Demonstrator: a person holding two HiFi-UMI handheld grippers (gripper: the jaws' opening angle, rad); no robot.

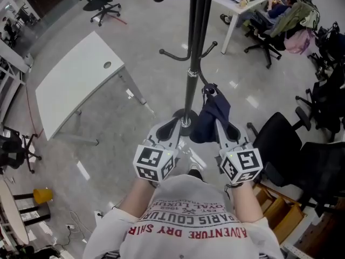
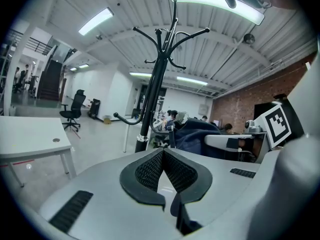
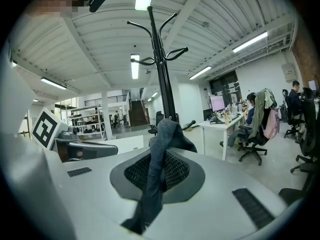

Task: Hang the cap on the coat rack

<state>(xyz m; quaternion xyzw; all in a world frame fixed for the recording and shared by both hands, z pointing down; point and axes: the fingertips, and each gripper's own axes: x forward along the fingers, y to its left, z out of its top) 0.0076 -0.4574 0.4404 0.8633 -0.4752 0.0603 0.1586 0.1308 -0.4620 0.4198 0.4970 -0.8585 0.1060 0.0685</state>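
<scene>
Standing right up at black coat rack [image 1: 192, 47], both tools out front, side by side, either side of its pole. Gripping dark navy cap [image 1: 211, 116] w/ rt gripper [image 1: 219, 124]: jaws pinched nearly together on the fabric, lump of cloth bulging up past the tips, strip of it trailing back betw the pads toward the cam. Holding cap low, just rt of the pole and near the rack's base as seen from head view; can't tell whether touching the pole. Not hung on any hook yet, neither the lower hooks [image 1: 209, 49] partway up nor the top ones. Got L gripper [image 1: 176, 127] closed on nothing, mesh pads [image 2: 149, 171] meeting at the far tips w/ only a thin V of gap nearer the cam, just L of the pole. From both gripper views, facing rack straight ahead, curved hooks fanning out against ribbed ceiling and strip lights [image 2: 215, 1]. Seeing rt gripper and cap's blue bulk toward rt edge of left gripper view, L gripper at left edge of right gripper view. Elsewhere: white table [image 1: 75, 82] off to L on glossy grey floor [image 1: 135, 36], black office chair [image 1: 277, 139] close on rt, white desk [image 1: 237, 7] w/ seated ppl further back rt. Looking down past own white shirt [image 1: 188, 220] w/ red print at bottom of head view.
</scene>
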